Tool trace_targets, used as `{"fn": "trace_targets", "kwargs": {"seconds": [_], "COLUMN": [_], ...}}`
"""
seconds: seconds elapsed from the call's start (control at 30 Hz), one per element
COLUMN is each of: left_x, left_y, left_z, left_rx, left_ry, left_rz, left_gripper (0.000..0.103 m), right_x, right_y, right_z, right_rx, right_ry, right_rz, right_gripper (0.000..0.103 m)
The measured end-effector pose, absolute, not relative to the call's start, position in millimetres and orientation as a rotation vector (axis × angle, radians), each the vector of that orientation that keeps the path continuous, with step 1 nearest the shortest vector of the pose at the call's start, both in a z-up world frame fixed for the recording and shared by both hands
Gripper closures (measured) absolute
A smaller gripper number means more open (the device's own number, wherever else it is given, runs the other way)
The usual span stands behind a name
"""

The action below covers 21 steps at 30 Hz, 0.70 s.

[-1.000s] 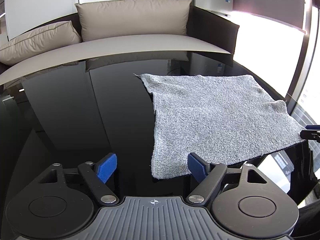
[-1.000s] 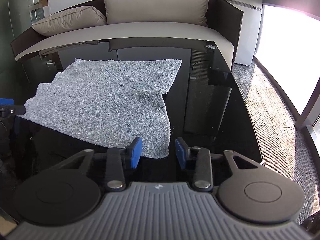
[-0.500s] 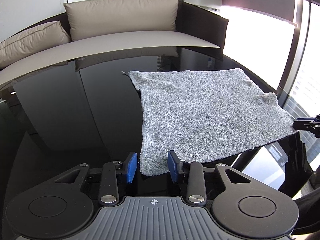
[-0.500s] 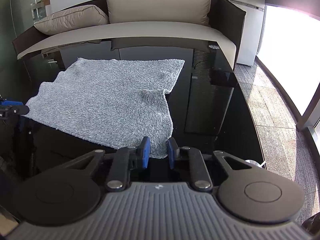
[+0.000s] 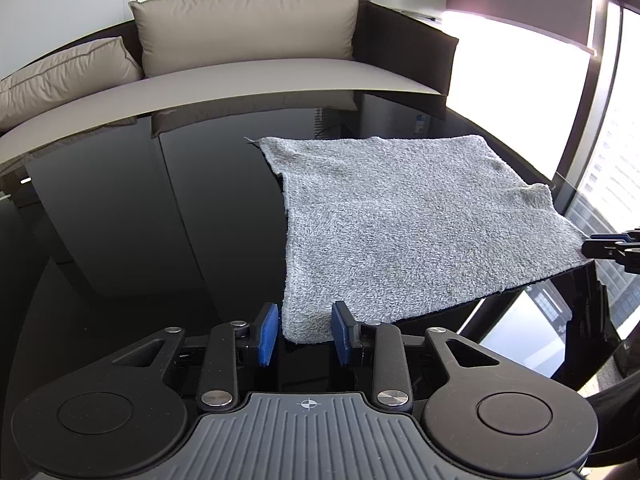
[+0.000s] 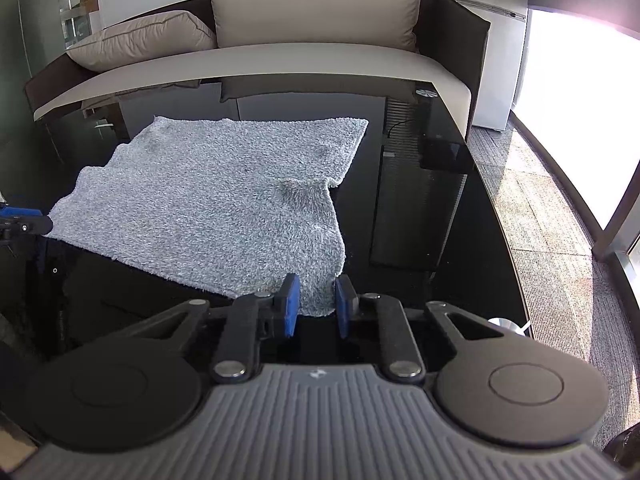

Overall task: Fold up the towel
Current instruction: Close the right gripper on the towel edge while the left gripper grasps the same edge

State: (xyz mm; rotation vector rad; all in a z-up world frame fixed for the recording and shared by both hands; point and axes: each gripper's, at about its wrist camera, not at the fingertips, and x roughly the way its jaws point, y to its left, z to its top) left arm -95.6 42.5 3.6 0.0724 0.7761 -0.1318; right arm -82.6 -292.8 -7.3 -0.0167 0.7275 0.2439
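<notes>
The towel [image 5: 420, 220], a grey terry cloth, lies spread on the glossy black table [image 5: 140, 220], with its two near corners reaching in between the fingers of the two tools. In the left wrist view, the left tool [image 5: 305, 334] has its blue pads [image 5: 267, 334] set narrowly on either side of the towel's near left corner; a sliver of gap shows at each pad, so the corner sits between the fingers and I cannot tell whether it is pinched. The cloth runs forward and to the right from this tool, and its near edge appears raised off the table toward the right tool, whose dark tip shows at the far right edge of that view. In the right wrist view, the right tool [image 6: 316, 306] likewise brackets the near right corner of the towel [image 6: 224, 200] with its pads [image 6: 291, 304] close together, and again firm contact cannot be confirmed. A small ridge wrinkles the cloth just ahead of this tool. Beyond the table stands a sofa [image 6: 280, 60] with beige cushions [image 6: 316, 8].
</notes>
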Motion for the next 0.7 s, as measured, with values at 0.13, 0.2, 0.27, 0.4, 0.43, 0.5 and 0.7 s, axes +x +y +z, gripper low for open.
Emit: {"fn": "trace_targets", "kwargs": {"seconds": [0.13, 0.2, 0.27, 0.4, 0.43, 0.5, 0.7], "left_x": [-94.8, -95.0, -94.9, -94.4, -94.2, -93.8, -95.4], "left_y": [42.3, 42.0, 41.6, 40.9, 41.1, 41.4, 40.7], "left_z": [2.8, 2.4, 2.3, 2.3, 2.3, 2.5, 2.6], "left_rx": [0.073, 0.074, 0.075, 0.078, 0.078, 0.077, 0.075], "left_ry": [0.775, 0.774, 0.773, 0.771, 0.771, 0.769, 0.765], "left_rz": [-0.138, -0.140, -0.140, -0.140, -0.140, -0.140, -0.138], "left_gripper": [0.091, 0.092, 0.094, 0.096, 0.096, 0.097, 0.098], "right_x": [-83.1, -83.6, -83.8, -84.3, -84.4, -84.5, -84.5], "right_y": [-294.4, -295.2, -295.1, -295.0, -294.9, -294.9, -295.6], "right_z": [-6.8, -6.5, -6.3, -5.8, -5.7, -5.2, -2.7], "right_rx": [-0.013, -0.012, -0.014, -0.017, -0.018, -0.019, -0.014], "right_ry": [0.730, 0.731, 0.732, 0.736, 0.736, 0.736, 0.723], "right_rz": [0.236, 0.232, 0.233, 0.236, 0.237, 0.236, 0.234], "right_gripper": [0.082, 0.083, 0.083, 0.083, 0.083, 0.093, 0.099]}}
